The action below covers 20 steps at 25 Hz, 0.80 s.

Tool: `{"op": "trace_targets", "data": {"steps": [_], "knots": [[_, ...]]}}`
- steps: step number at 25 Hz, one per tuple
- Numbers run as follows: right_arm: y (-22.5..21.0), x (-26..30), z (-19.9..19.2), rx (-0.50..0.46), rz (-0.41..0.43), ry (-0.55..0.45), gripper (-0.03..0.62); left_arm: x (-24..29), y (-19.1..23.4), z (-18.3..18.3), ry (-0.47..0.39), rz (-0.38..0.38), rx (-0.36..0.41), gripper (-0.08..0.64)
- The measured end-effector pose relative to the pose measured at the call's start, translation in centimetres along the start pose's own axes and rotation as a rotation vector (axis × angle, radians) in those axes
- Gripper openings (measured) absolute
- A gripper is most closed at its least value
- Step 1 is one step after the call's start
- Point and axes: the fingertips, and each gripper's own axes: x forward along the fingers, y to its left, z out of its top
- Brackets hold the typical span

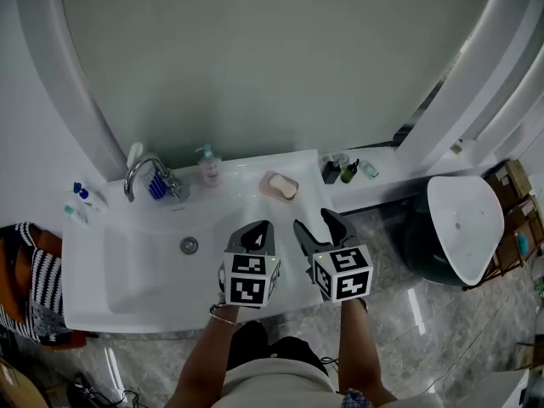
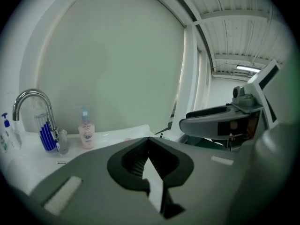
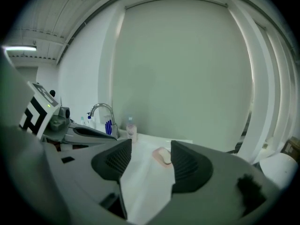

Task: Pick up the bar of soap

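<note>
A pale bar of soap (image 1: 284, 186) lies in a pink dish (image 1: 270, 186) on the back of the white basin counter (image 1: 102, 304), right of the tap. My right gripper (image 1: 316, 223) hovers over the counter's front right, open and empty. In the right gripper view the soap (image 3: 165, 155) shows in the gap ahead of the right gripper (image 3: 150, 149). My left gripper (image 1: 257, 229) hangs just left of it over the basin, jaws together with nothing between them. The left gripper view shows the left gripper (image 2: 149, 144) pointing toward the back wall, the soap hidden behind its jaws.
A chrome tap (image 1: 144, 172) with a blue brush (image 1: 157, 187) beside it and a pink pump bottle (image 1: 208, 167) stand at the back. The drain (image 1: 189, 245) is in the bowl. Small bottles (image 1: 348, 172) sit on the right ledge; a white-lidded bin (image 1: 463, 223) stands further right.
</note>
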Motion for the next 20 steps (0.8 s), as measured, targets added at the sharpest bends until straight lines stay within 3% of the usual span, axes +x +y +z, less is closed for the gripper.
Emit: {"op": "trace_targets", "data": {"steps": [9,20], "knots": [[-1.0,4.7,-0.2,-0.059,0.028,0.109,0.253,3.1,1.3,-0.5,0.055,-0.056,-0.026,0.011],[-3.4,11.6,-1.7,-0.087,0.099,0.236,0.253,7.5,3.9,-0.8,0.099,-0.039,-0.104,0.021]]}}
